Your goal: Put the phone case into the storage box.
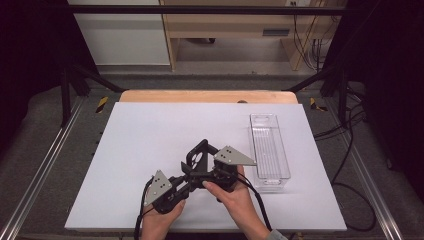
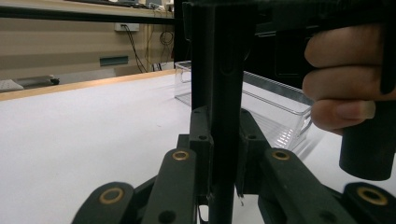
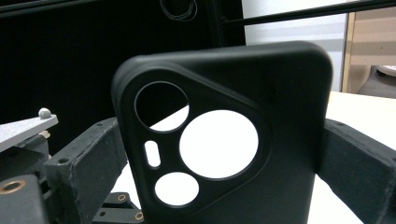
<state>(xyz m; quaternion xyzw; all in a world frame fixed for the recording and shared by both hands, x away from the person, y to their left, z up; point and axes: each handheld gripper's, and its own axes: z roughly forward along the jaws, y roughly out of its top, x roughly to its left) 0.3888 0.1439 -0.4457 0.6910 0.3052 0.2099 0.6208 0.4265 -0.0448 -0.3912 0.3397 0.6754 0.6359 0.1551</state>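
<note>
black phone case (image 3: pixel 224 140): upright above the table's (image 1: pixel 150 130) near edge, toward its middle | right gripper (image 1: pixel 200 161): jaws clamp its two sides | left gripper (image 2: pixel 219 154): jaws pinch its edge | clear bin (image 1: pixel 269 150): along right edge

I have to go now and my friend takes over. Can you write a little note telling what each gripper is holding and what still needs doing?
Left gripper: jaws shut on the edge of the black phone case, seen edge-on in the left gripper view.
Right gripper: jaws shut on the two sides of the same case; the camera cut-outs face its camera.
The case is held up over the white table, near the front middle.
The clear plastic bin stands at the right, with nothing seen in it.
Done: case picked up, held by both grippers.
Left: probably pass it to one gripper and set it in the bin.
</note>
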